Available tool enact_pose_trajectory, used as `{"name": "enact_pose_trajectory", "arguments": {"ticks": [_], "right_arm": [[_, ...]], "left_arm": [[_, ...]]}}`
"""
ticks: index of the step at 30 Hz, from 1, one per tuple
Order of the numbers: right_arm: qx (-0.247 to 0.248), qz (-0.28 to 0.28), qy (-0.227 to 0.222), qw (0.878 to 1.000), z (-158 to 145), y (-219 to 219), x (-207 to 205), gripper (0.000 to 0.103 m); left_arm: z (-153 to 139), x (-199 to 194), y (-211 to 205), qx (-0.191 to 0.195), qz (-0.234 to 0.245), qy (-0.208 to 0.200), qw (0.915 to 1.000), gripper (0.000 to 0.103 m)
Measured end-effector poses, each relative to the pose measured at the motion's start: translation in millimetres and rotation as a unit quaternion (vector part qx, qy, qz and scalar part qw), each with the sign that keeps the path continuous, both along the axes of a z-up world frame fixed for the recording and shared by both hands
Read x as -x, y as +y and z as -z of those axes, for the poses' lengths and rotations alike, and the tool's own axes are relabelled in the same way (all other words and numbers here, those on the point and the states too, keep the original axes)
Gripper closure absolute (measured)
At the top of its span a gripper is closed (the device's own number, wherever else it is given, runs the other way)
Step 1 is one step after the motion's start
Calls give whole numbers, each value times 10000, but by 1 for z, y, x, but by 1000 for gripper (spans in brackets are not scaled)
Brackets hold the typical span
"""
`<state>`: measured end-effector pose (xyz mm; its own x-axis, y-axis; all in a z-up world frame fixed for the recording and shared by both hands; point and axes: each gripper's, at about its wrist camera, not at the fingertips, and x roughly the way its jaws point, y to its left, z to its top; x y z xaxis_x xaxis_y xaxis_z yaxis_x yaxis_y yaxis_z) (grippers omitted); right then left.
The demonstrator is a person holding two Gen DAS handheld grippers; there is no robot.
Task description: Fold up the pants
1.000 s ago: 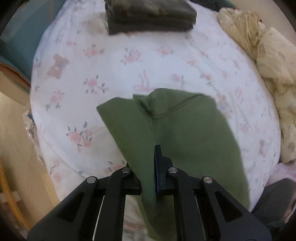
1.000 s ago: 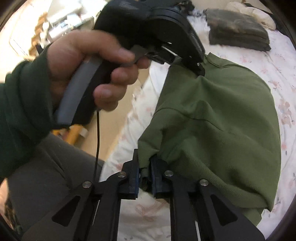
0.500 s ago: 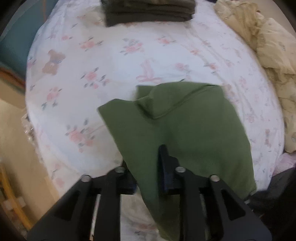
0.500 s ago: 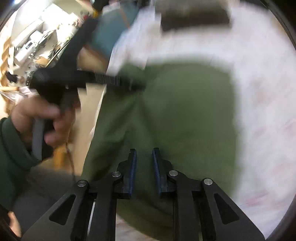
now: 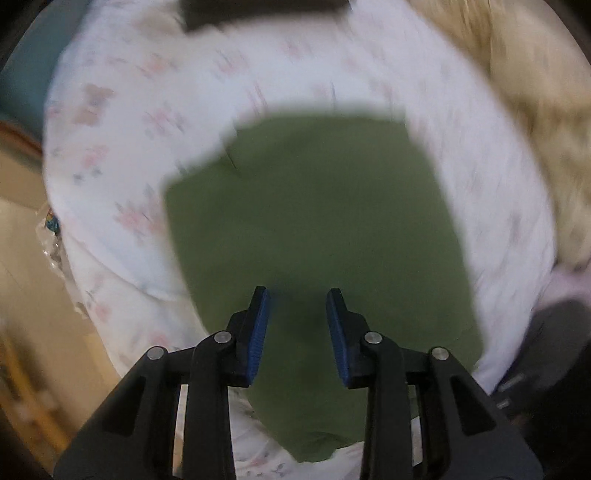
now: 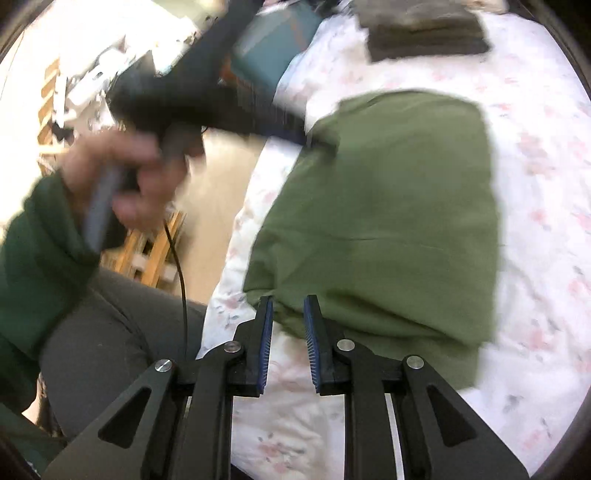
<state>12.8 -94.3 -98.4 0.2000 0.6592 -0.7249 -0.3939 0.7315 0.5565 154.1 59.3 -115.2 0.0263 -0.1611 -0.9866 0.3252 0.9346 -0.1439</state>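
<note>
Lying folded on the floral sheet point(image 5: 110, 147), the green pants point(image 5: 317, 221) fill mid-frame in both views. Left gripper point(image 5: 298, 295) hangs over their near edge at 6 o'clock, jaws apart, gripping nothing. Right gripper point(image 6: 288, 301) sits at the pants' near corner, jaws slightly apart, empty. Dark folded stack point(image 6: 424, 33) at 12 o'clock. Left hand point(image 6: 125, 181) blurred at 9 o'clock.

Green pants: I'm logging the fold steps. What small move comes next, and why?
Probably regrip the near edge of the green pants for another fold: both the left gripper and right gripper show open jaws, and the cloth lies on the floral sheet.
</note>
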Motion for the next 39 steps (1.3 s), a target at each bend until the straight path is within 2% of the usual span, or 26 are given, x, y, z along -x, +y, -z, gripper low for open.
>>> {"name": "enact_pose_trajectory", "arguments": {"ticks": [1, 2, 3, 4, 5, 6, 7, 8, 10, 12, 14, 16, 20, 22, 24, 26, 29, 30, 32, 33, 35, 37, 39], "right_arm": [[-15, 159, -113, 9998, -3, -13, 1, 83], [8, 410, -221, 9989, -5, -27, 1, 83], [-40, 711, -243, 9972, -5, -44, -1, 82], [-175, 1211, -159, 9924, -1, -69, -4, 79], [-219, 1585, -81, 9871, 2, -84, -9, 70], [-288, 1851, -22, 9823, 7, -98, -8, 39], [-419, 2265, 140, 9730, 17, -116, -8, 14], [-526, 2529, 356, 9654, 26, -129, -9, 11], [-925, 2750, 969, 9521, 51, -142, -15, 11], [-1179, 2735, 1590, 9413, 79, -136, -22, 11], [-1540, 2490, 2149, 9317, 107, -117, -27, 11], [-1644, 2362, 2168, 9328, 115, -100, -30, 9], [-1989, 1993, 1903, 9405, 106, -74, -34, 7], [-1894, 1825, 1636, 9508, 95, -66, -34, 6], [-1871, 1850, 1645, 9506, 95, -67, -36, 4], [-1531, 1826, 1932, 9518, 111, -63, -38, 6], [-1363, 1830, 1720, 9583, 112, -58, -37, 14], [-1328, 1901, 1631, 9590, 108, -58, -36, 30], [-1150, 1967, 1425, 9632, 96, -56, -36, 48], [-1112, 1948, 1307, 9657, 88, -59, -36, 61], [-1089, 1864, 1067, 9706, 63, -67, -42, 67], [-1067, 1750, 1045, 9732, 46, -80, -54, 70], [-1064, 1514, 1112, 9764, 35, -92, -68, 70]], "left_arm": [[11, 5, -3, -308, 183, -4, 9994, 72], [21, 10, -7, -817, 419, -160, 9956, 72], [27, 13, -11, -1147, 609, -256, 9912, 72], [32, 15, -14, -1327, 787, -282, 9876, 72], [34, 16, -16, -1386, 843, -301, 9863, 72], [33, 15, -16, -1377, 777, -287, 9870, 72], [32, 13, -15, -1348, 647, -250, 9884, 72], [31, 12, -14, -1327, 523, -226, 9895, 72], [33, 13, -15, -1368, 514, -226, 9890, 72], [35, 13, -18, -1449, 571, -246, 9875, 72], [39, 12, -19, -1498, 557, -223, 9869, 72], [42, 9, -24, -1523, 544, -192, 9866, 72], [44, 6, -24, -1475, 510, -147, 9876, 72], [43, 3, -19, -1422, 488, -115, 9886, 70], [43, 0, -16, -1350, 480, -65, 9897, 69], [44, -4, -9, -1313, 508, -47, 9900, 69], [45, -4, -11, -1390, 675, -99, 9879, 69], [46, -4, -12, -1415, 699, -100, 9874, 69], [43, -7, -10, -1373, 682, -51, 9882, 69], [41, -8, -10, -1297, 630, -24, 9895, 69], [29, -11, -5, -1014, 405, -50, 9940, 69], [3, -15, -4, -655, 136, -460, 9967, 70], [-32, -18, -3, 88, -110, -974, 9951, 70]]}}
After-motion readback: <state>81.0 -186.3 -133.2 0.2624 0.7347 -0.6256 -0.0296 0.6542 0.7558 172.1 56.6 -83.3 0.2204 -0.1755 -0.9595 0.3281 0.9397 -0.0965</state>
